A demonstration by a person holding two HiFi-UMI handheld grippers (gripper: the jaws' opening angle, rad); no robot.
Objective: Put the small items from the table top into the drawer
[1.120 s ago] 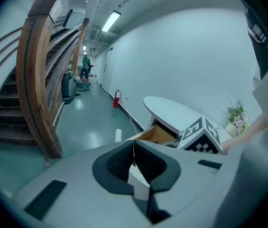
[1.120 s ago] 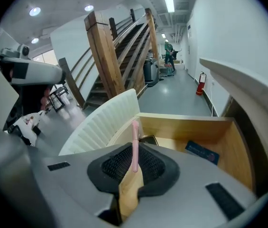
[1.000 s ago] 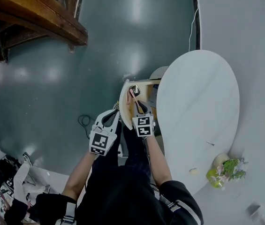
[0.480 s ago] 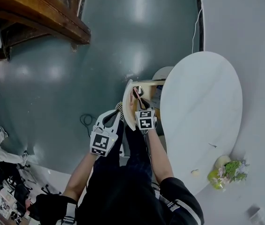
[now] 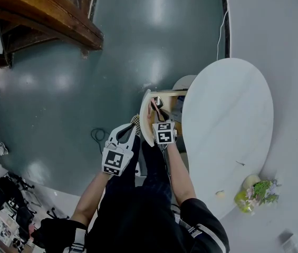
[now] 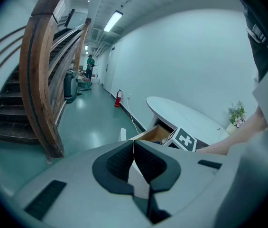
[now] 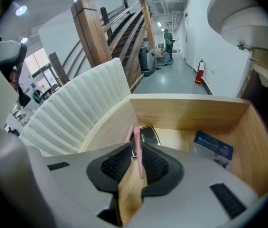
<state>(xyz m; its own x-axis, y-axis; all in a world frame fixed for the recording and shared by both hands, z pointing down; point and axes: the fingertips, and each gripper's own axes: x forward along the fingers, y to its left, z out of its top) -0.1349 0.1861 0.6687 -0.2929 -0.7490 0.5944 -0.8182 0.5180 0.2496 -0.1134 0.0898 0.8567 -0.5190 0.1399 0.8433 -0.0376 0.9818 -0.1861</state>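
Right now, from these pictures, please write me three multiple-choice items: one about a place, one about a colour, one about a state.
1. Where does the blue packet lie?
A. On the table top
B. Inside the open drawer
C. On the floor

2. What colour is the thin item in the jaws of the right gripper?
A. Pink
B. Green
C. Black

3. How do the jaws of the left gripper stand?
A. Wide apart
B. Together, with nothing between them
C. Closed on a cup

Answers:
1 B: the right gripper view shows the packet on the wooden bottom of the drawer.
2 A: the thin item gripped between the jaws is pink.
3 B: the left gripper view shows the jaws meeting with nothing held.
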